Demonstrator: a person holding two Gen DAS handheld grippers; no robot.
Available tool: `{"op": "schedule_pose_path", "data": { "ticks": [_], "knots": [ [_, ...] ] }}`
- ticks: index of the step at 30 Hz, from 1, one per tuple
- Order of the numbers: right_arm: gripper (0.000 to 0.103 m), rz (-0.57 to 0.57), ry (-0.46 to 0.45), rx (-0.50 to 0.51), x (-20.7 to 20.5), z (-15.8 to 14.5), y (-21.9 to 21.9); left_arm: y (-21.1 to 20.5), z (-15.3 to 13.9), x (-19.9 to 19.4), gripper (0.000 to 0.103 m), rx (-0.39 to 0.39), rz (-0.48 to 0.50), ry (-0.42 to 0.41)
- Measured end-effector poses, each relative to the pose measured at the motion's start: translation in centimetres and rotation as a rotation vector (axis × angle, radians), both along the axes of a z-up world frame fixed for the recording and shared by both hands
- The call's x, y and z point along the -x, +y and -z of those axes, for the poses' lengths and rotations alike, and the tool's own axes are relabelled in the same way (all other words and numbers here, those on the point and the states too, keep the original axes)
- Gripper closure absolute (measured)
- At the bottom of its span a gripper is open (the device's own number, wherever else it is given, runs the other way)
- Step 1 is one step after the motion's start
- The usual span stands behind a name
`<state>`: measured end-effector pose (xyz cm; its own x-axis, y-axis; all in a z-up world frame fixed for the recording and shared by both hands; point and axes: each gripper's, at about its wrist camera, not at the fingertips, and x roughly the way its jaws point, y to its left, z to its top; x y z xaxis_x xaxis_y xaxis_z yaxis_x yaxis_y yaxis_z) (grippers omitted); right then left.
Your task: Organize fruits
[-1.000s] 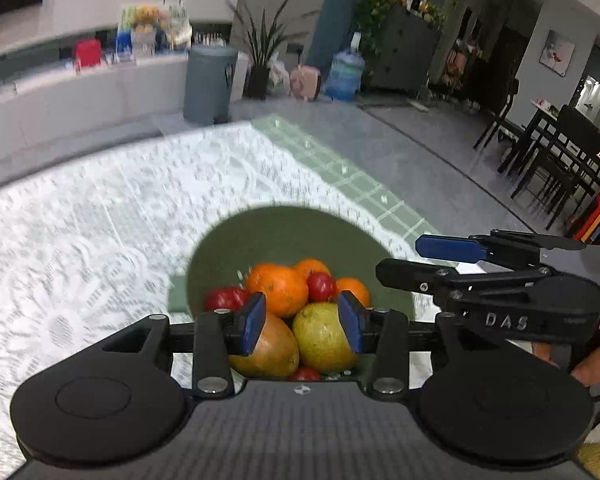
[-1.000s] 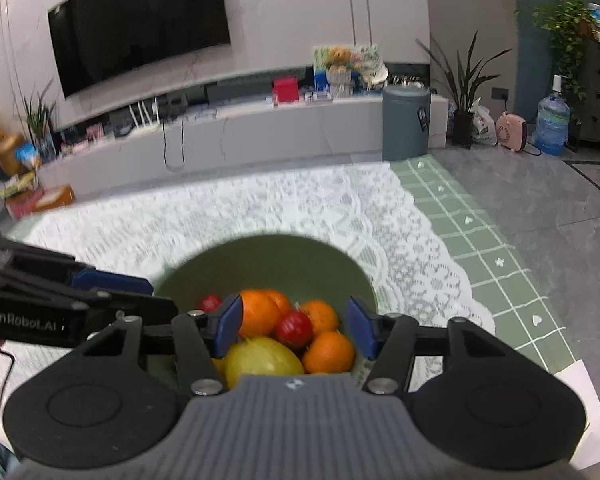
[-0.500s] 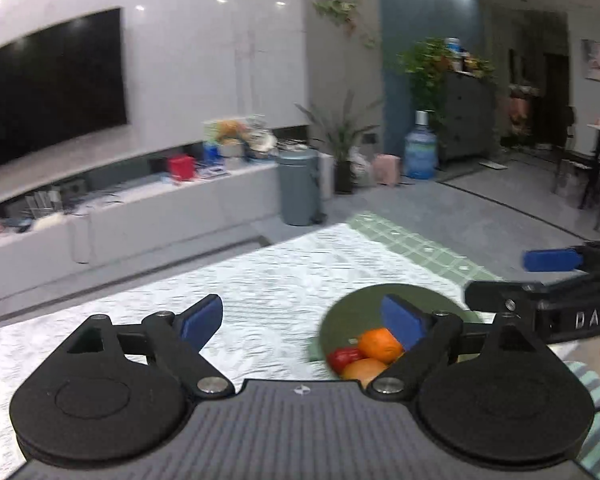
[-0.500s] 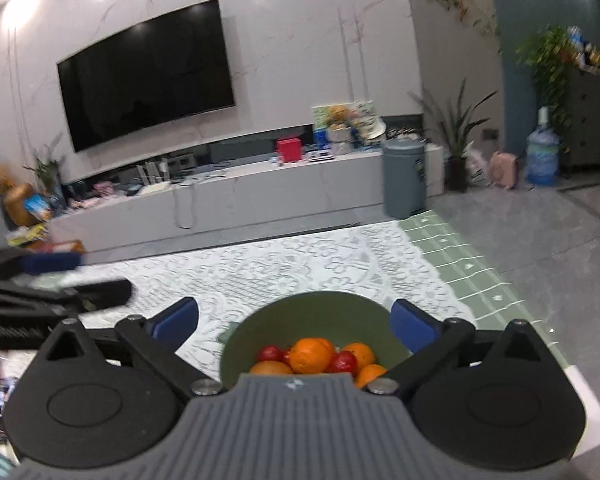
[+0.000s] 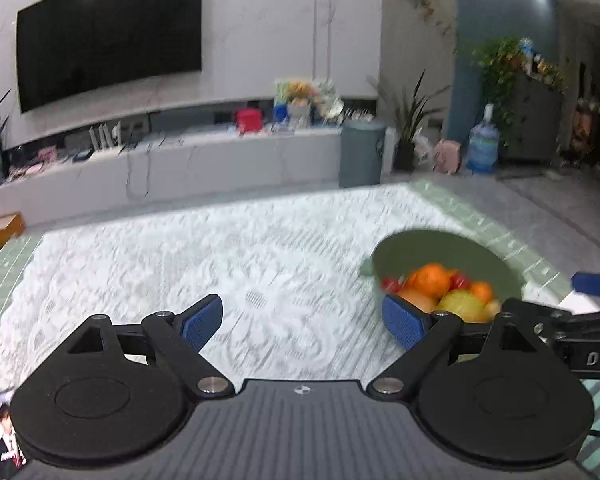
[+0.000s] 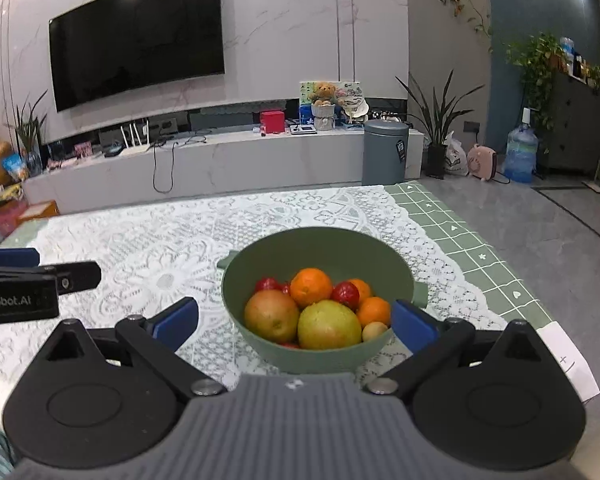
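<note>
On the lace-covered counter [image 6: 140, 248], the green bowl [image 6: 320, 248] of fruits [image 6: 312, 308] sits at twelve o'clock of your right gripper [image 6: 294, 322], fingers wide and empty. Left gripper [image 5: 302, 320] likewise wide, bowl at two o'clock. Nothing lies loose; retreat level, clear of the rim.

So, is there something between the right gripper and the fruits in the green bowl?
Nothing visible. The right gripper is open, and the green bowl stands directly before it on the lace tablecloth. The left gripper is off to the side, not in the path.
</note>
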<state>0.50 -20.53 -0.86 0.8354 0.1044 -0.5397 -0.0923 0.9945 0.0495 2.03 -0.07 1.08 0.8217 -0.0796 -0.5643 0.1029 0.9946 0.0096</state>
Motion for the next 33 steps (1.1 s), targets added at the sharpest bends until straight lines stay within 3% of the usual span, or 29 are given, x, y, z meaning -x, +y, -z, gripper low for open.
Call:
{"op": "schedule_pose_path", "data": {
  "ticks": [5,16,33],
  "knots": [
    [0.004,-0.014,0.022,0.025,0.0,1.3,0.7,0.8,1.2,-0.3,0.000,-0.021,-0.060,0.063],
    [0.004,-0.009,0.041,0.042,-0.2,2.4,1.0,0.9,3.3,-0.3,0.000,-0.021,-0.068,0.121],
    [0.004,-0.028,0.046,0.055,-0.4,2.8,1.6,1.4,3.9,-0.3,0.000,-0.016,-0.077,0.146]
  ]
}}
